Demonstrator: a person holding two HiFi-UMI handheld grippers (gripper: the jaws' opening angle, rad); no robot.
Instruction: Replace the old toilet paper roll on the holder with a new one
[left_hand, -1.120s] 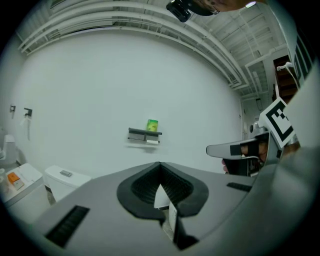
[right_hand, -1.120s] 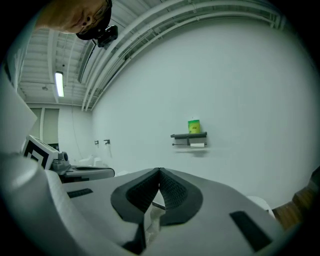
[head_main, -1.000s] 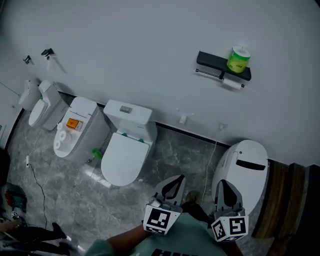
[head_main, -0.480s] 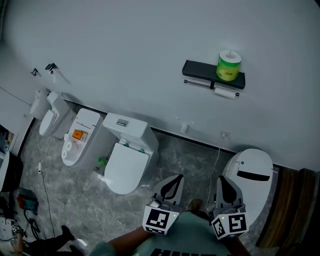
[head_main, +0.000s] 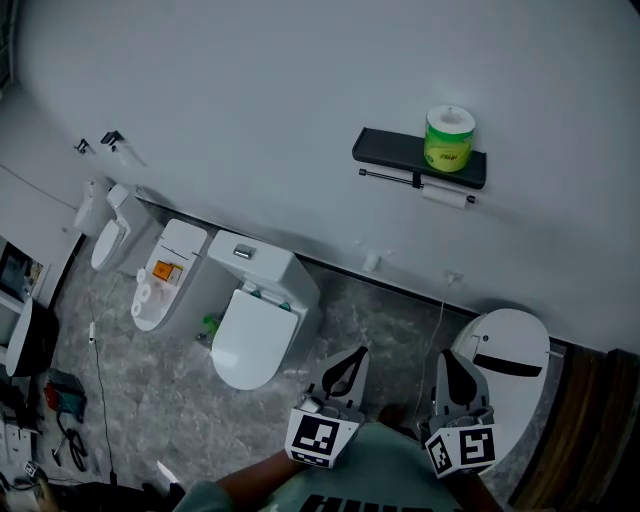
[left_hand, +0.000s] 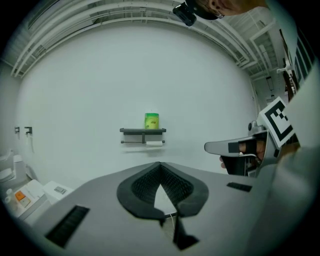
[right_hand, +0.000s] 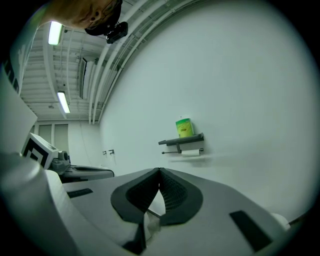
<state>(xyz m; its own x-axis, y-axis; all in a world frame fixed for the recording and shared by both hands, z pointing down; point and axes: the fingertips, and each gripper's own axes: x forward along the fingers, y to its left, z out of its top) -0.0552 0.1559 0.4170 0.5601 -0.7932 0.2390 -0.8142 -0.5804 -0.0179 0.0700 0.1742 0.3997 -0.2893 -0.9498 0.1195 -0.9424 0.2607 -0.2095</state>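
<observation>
Left gripper and right gripper have neared holder.

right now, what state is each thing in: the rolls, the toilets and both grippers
green-wrapped roll: upright on the shelf, wrapper on
old roll: on the bar under the shelf, thin
middle toilet: lid down
round toilet: lid down
left gripper: jaws together, empty
right gripper: jaws together, empty

No readable text is found. Print on the green roll wrapper, far on the wall, is too small to be read; likewise the orange label, far left. Only coded square markers are carried by the left gripper and right gripper.
</observation>
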